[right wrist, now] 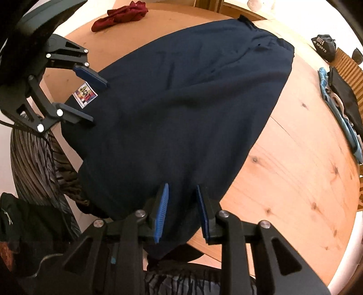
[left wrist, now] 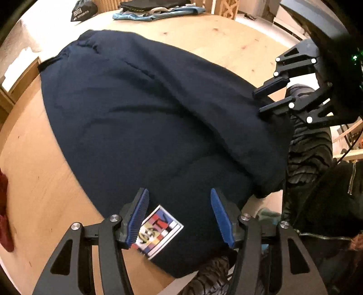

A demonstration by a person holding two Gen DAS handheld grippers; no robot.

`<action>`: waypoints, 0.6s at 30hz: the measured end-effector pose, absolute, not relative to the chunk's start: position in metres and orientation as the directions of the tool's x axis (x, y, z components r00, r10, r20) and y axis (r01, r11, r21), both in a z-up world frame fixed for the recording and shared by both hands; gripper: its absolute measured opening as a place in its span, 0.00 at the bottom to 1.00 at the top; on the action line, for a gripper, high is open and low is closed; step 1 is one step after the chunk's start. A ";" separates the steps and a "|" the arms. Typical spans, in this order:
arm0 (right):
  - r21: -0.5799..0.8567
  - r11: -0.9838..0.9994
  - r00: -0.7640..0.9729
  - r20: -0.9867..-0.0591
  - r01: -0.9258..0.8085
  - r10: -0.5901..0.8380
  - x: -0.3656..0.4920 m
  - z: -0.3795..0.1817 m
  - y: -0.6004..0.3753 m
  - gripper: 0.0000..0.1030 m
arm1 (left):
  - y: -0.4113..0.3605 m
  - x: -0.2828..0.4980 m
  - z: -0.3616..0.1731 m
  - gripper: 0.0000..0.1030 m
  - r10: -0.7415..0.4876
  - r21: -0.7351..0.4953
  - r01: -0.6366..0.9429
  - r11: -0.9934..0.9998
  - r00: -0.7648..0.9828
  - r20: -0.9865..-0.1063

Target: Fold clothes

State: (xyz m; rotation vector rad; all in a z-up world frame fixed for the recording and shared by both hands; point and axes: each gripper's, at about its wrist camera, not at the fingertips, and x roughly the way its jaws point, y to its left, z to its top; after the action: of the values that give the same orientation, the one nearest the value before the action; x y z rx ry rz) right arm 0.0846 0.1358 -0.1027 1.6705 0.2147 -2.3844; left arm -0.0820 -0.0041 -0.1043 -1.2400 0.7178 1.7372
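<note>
- The left gripper (left wrist: 179, 215) is held with fingers apart above the near hem of the navy garment (left wrist: 147, 118), the colour patch (left wrist: 158, 231) between them; nothing is clamped.
- The right gripper (right wrist: 181, 213) is parted over the hem's other corner.
- Step judged: hem grasp pending; closure on both corners is required next.
- Counted: two grippers, one navy garment, one red cloth (right wrist: 120, 15), one folded pile (left wrist: 156, 10).

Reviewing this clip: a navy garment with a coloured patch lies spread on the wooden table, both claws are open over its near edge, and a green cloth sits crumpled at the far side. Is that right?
Not quite. The crumpled cloth is dark red, not green, as the right wrist view shows. The rest holds: the navy garment with its coloured patch lies on the wooden table, and the left claw and right claw are open over its near edge.
</note>
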 end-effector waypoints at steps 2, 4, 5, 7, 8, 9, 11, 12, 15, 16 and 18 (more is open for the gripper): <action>0.013 -0.964 -0.324 -0.941 0.266 -0.102 0.082 -0.101 0.136 0.25 | -0.011 -0.082 -0.104 0.54 0.323 -0.031 -0.888 -0.458 -0.134 -0.937; 0.017 -0.964 -0.322 -0.941 0.267 -0.106 0.081 -0.100 0.137 0.25 | -0.016 -0.082 -0.102 0.54 0.324 -0.028 -0.889 -0.458 -0.137 -0.936; 0.015 -0.963 -0.322 -0.941 0.268 -0.104 0.080 -0.099 0.136 0.25 | -0.018 -0.081 -0.101 0.54 0.324 -0.027 -0.888 -0.458 -0.139 -0.936; 0.005 -0.962 -0.323 -0.942 0.271 -0.095 0.080 -0.097 0.134 0.25 | -0.022 -0.081 -0.100 0.54 0.330 -0.032 -0.887 -0.461 -0.139 -0.934; -0.001 -0.962 -0.323 -0.942 0.275 -0.091 0.081 -0.098 0.139 0.25 | -0.023 -0.081 -0.099 0.54 0.332 -0.031 -0.886 -0.462 -0.140 -0.933; -0.005 -0.960 -0.324 -0.942 0.279 -0.089 0.081 -0.099 0.145 0.25 | -0.024 -0.081 -0.099 0.54 0.333 -0.030 -0.886 -0.463 -0.142 -0.932; -0.001 -0.961 -0.320 -0.943 0.278 -0.092 0.082 -0.099 0.149 0.25 | -0.025 -0.087 -0.099 0.54 0.329 -0.029 -0.884 -0.467 -0.143 -0.934; 0.003 -0.961 -0.316 -0.944 0.278 -0.095 0.082 -0.099 0.151 0.25 | -0.027 -0.088 -0.099 0.55 0.323 -0.027 -0.884 -0.468 -0.143 -0.936; 0.031 -0.960 -0.282 -0.953 0.279 -0.113 0.082 -0.097 0.154 0.25 | -0.031 -0.093 -0.096 0.54 0.293 -0.022 -0.872 -0.489 -0.141 -0.946; 0.053 -0.957 -0.261 -0.956 0.286 -0.131 0.079 -0.093 0.157 0.25 | -0.032 -0.096 -0.094 0.53 0.279 -0.017 -0.866 -0.499 -0.142 -0.950; 0.075 -0.958 -0.289 -0.944 0.278 -0.158 0.071 -0.080 0.168 0.25 | -0.034 -0.101 -0.088 0.51 0.276 -0.018 -0.855 -0.518 -0.147 -0.950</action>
State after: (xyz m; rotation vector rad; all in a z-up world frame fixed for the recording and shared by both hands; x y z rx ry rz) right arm 0.0713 0.1683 -0.0798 1.6810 0.1491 -2.3196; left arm -0.1014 -0.0341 -0.0884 -1.3004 0.7117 1.7770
